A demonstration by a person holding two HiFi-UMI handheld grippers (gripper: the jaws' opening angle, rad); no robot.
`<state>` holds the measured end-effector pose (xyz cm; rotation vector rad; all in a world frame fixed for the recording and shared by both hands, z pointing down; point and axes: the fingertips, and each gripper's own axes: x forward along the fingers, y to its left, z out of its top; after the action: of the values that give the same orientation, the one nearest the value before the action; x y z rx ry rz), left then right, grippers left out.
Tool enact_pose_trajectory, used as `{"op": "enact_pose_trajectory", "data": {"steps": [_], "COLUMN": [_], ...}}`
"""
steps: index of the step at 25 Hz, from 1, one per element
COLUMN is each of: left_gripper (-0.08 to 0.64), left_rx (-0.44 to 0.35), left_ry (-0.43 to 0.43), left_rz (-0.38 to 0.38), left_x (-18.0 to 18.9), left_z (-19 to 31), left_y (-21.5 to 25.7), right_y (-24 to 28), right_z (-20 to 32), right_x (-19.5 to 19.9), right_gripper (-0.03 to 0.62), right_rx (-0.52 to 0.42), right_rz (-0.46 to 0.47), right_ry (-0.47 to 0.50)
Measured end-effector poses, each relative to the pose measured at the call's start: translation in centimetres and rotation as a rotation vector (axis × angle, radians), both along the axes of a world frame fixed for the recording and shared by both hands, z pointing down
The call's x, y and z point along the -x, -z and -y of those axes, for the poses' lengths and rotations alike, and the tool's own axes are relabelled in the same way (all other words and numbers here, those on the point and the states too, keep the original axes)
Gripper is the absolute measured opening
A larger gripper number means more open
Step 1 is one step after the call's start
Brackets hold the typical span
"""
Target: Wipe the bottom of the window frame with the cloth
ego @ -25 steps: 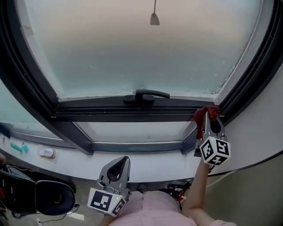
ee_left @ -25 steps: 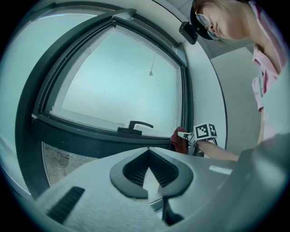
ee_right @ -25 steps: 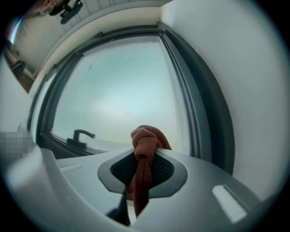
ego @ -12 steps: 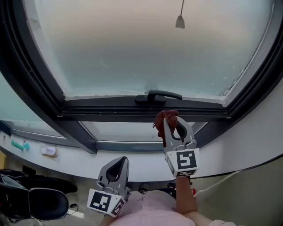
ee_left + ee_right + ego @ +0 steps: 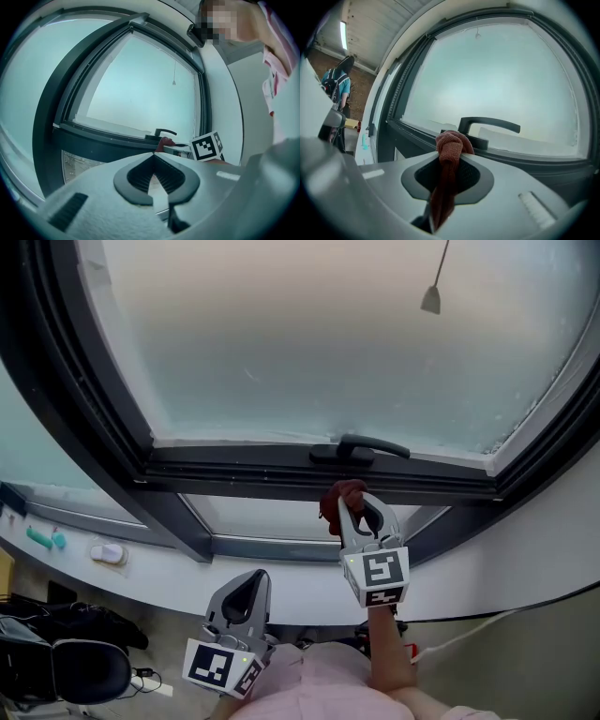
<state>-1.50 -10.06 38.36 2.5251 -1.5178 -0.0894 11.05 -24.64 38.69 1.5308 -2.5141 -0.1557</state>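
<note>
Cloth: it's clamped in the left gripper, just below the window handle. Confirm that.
Not the left. The right gripper view shows the cloth clamped in the right gripper, just below the window handle; the left gripper is shut on nothing.

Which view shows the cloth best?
Right gripper view: the cloth is large and centred, clamped in the right gripper. Head view shows only a small red bunch at the frame; left gripper view, a distant sliver.

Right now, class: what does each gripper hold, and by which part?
The right gripper is shut on the reddish cloth, pinching its bunched middle; a knotted wad sticks out beyond the tips. The left gripper is shut and holds nothing.
</note>
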Motion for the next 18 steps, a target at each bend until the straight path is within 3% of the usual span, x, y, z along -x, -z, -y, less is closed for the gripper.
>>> {"op": "enact_pose_trajectory", "data": {"steps": [7, 18], "left_gripper": [-0.005, -0.005], "left_rx": [-0.006, -0.003], "left_ry": [-0.044, -0.039], "left_rz": [-0.005, -0.007], "left_x": [-1.1, -2.0], "left_z": [0.1, -0.4], "left_y": [0.1, 0.0], "right_y": [-0.1, -0.1], "right_z": [-0.1, 0.0], "right_x": [0.1, -0.8], "right_gripper": [0.061, 0.061], "right_rx": [-0.020, -0.014], "right_rz": [-0.029, -0.041], "right_ry": [-0.002, 0.005]}}
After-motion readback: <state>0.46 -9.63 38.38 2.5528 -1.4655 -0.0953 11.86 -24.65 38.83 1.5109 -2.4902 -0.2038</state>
